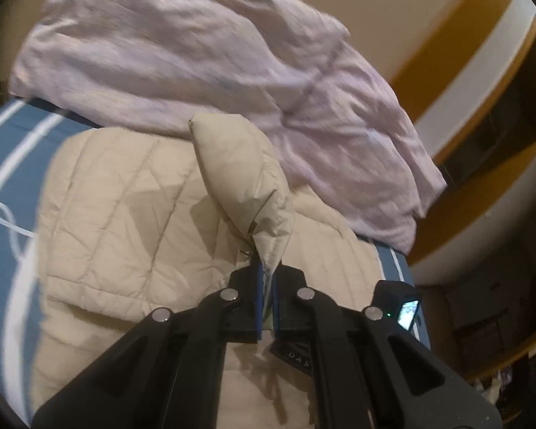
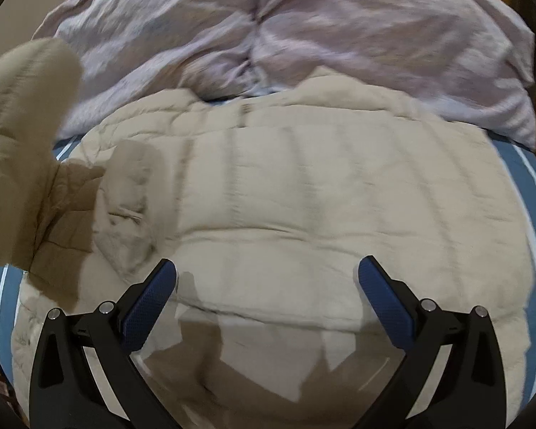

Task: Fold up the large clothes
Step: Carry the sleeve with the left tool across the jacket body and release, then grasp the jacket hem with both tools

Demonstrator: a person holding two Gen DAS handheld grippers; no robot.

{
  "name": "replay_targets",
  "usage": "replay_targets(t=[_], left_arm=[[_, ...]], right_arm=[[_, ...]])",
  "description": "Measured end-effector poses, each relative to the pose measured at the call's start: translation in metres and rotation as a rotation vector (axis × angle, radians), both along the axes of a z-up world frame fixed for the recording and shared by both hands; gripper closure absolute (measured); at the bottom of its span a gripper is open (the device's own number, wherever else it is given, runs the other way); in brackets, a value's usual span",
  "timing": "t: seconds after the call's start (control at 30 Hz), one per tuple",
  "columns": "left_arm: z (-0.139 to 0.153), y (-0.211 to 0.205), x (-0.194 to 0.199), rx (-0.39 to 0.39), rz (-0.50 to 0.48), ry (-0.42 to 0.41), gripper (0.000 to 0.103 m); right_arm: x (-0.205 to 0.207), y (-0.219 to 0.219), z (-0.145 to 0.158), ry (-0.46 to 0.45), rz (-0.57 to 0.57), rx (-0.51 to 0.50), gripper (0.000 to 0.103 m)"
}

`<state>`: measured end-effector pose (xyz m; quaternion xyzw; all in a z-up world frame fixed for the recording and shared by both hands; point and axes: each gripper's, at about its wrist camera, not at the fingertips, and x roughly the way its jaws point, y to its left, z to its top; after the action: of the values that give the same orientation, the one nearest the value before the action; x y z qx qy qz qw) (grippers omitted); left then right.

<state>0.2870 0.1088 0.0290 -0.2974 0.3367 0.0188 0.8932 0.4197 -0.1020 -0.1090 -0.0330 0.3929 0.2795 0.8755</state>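
Two views split the scene between them. Only the left wrist view shows the left gripper (image 1: 267,279), its blue pads clenched on a pinched end of the beige quilted jacket (image 1: 125,221), so that a puffy sleeve (image 1: 239,175) rises from the jaws above the flat body of the garment. Only that view also shows a small dark label (image 1: 293,352) on the jacket below the jaws, a second black device with a lit screen (image 1: 407,312) at the right, and orange-and-white walls (image 1: 457,60) beyond.

From the right wrist view, the lifted sleeve appears as a blurred beige mass at the left edge, casting a shadow on the jacket. The right gripper (image 2: 267,296) hovers tilted down over the jacket's middle, jaws spread wide and released, nothing between them.

The jacket lies spread on a bed with a blue, white-striped cover (image 1: 14,164). A crumpled pale pink blanket (image 2: 303,25) is heaped behind it, touching the jacket's far edge.
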Motion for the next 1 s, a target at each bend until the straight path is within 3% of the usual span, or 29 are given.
replay_targets(t=[0.3, 0.47, 0.6, 0.87, 1.0], left_arm=[[-0.035, -0.069, 0.040, -0.029, -0.162, 0.084, 0.097], [-0.045, -0.086, 0.044, -0.052, -0.234, 0.111, 0.077], [-0.041, -0.076, 0.038, -0.020, -0.199, 0.108, 0.068], [-0.048, -0.037, 0.027, 0.133, -0.055, 0.167, 0.067], [-0.058, -0.023, 0.019, 0.154, -0.029, 0.198, 0.067]], right_arm=[[0.018, -0.068, 0.013, -0.003, -0.105, 0.033, 0.001], [0.021, -0.090, 0.016, -0.011, -0.137, 0.066, 0.005], [0.020, -0.096, 0.019, -0.014, -0.139, 0.099, 0.015], [0.005, -0.079, 0.032, -0.026, -0.031, 0.194, 0.054], [-0.006, -0.052, 0.026, -0.058, 0.023, 0.150, 0.055]])
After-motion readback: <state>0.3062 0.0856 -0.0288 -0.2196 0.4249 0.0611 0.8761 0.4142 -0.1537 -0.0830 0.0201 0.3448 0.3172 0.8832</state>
